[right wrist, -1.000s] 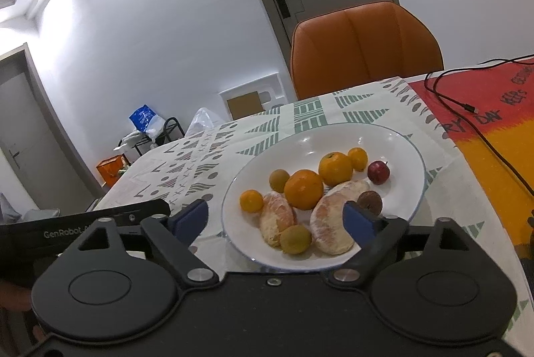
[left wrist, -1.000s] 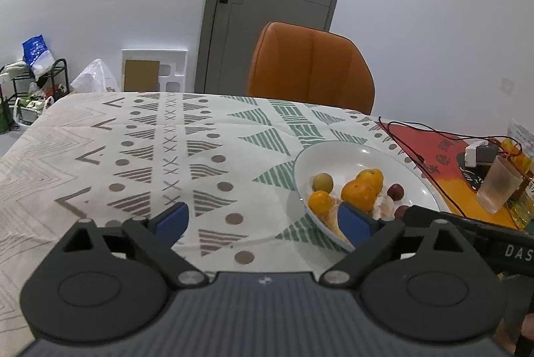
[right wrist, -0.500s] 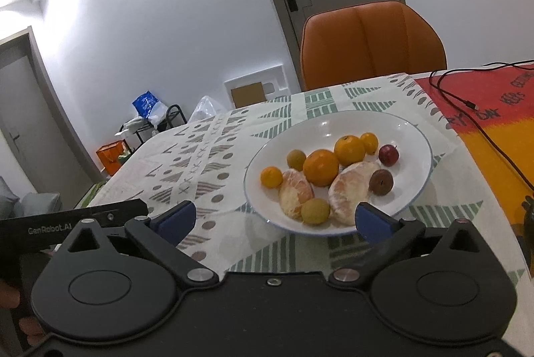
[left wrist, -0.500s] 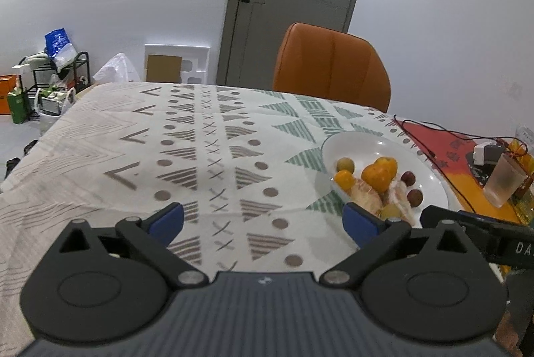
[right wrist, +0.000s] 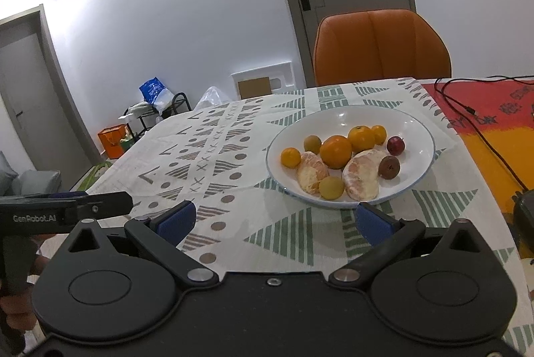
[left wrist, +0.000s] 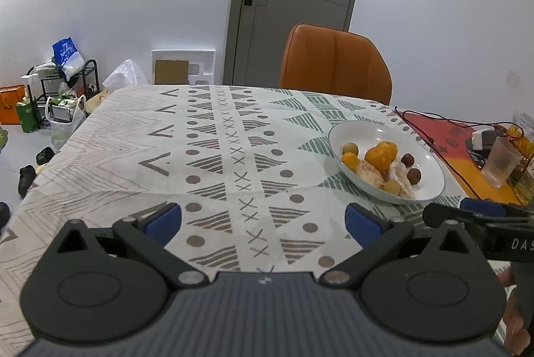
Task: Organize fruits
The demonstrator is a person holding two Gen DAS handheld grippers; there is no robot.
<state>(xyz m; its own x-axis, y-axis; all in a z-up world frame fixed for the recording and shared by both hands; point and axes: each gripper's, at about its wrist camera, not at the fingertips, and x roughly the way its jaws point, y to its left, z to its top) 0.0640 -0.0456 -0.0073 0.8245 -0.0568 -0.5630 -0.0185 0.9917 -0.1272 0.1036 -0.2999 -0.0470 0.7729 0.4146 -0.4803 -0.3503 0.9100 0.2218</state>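
Both grippers have been drawn back from the white bowl point(right wrist: 417, 136) since a second ago, so that more patterned tablecloth point(left wrist: 213, 156) is now seen ahead of each. The left gripper point(left wrist: 263, 220) is held above the cloth to the left of the bowl, its blue-padded fingers point(left wrist: 165, 218) spread wide with nothing between them. The right gripper point(right wrist: 273, 222) is held just short of the bowl's near rim, its fingers point(right wrist: 177, 222) likewise spread wide and empty.

The fruit is gathered in the bowl, which rests on the counter near its right side. Two peeled citrus halves point(right wrist: 362, 173) are seen at the front of the pile, with a small yellow fruit point(right wrist: 331, 187) between them. Behind them two oranges point(right wrist: 336, 151) are set side by side, flanked by a small orange fruit point(right wrist: 290, 156) on the left and a greenish one point(right wrist: 312, 143) beside it. Two dark red fruits point(right wrist: 389, 166) lie at the right of the pile.

A red and orange mat point(right wrist: 494, 136) is laid beyond the bowl on the right, with a black cable point(right wrist: 480, 130) trailing across it. A frosted cup point(left wrist: 500, 161) is seen on that mat in the left wrist view. An orange chair point(left wrist: 335, 63) is placed at the far side of the counter.
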